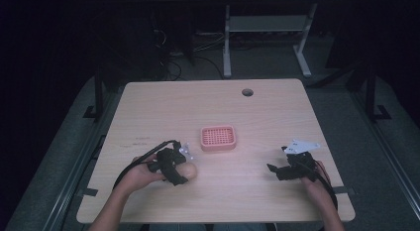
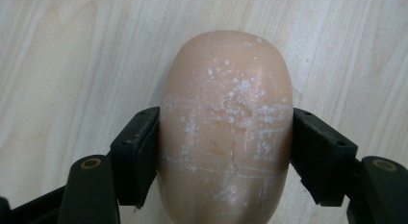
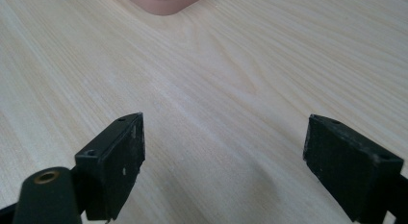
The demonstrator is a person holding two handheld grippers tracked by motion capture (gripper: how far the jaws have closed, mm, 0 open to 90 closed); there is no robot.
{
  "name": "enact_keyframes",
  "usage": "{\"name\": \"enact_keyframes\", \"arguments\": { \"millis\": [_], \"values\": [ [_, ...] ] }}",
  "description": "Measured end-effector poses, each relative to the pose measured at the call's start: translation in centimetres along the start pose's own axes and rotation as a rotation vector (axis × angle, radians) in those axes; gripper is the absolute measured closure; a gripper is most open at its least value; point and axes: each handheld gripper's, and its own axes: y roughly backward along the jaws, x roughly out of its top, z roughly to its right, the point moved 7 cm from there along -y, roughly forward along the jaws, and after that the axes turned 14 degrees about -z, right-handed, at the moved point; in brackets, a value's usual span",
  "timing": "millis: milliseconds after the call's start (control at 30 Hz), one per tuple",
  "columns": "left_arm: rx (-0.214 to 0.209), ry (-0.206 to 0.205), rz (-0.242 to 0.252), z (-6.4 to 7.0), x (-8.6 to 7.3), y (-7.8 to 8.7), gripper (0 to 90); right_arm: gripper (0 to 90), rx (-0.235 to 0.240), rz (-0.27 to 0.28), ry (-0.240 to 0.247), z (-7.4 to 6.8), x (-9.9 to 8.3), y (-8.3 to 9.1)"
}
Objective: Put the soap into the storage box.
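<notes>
Beige soap bar (image 2: 226, 128), one; pink tray (image 1: 218, 138), one.

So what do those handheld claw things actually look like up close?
Both are black. The left claw trails a looping black cable, and its jaws end in flat rectangular black pads on arms with small brass-ringed holes. The right claw carries a pale three-cornered plate on top. The forearms look bare, without sleeves.

Between the matt black plastic fingers (image 2: 137, 154) sits a soap bar (image 2: 225, 128) — waxy, smooth, flecked with white scuffs and hairline cracks. Beneath the fingers, the table (image 2: 72, 65) is pale wood-grain — satin, lightly streaked.
</notes>
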Motion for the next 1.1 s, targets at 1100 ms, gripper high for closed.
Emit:
{"name": "enact_keyframes", "arguments": {
  "millis": [1100],
  "values": [
    [0.002,0.019,0.03,-2.1,1.9,1.4,31.3,13.9,0.007,0.022,-0.011,0.2,0.1,0.2]
  ]
}}
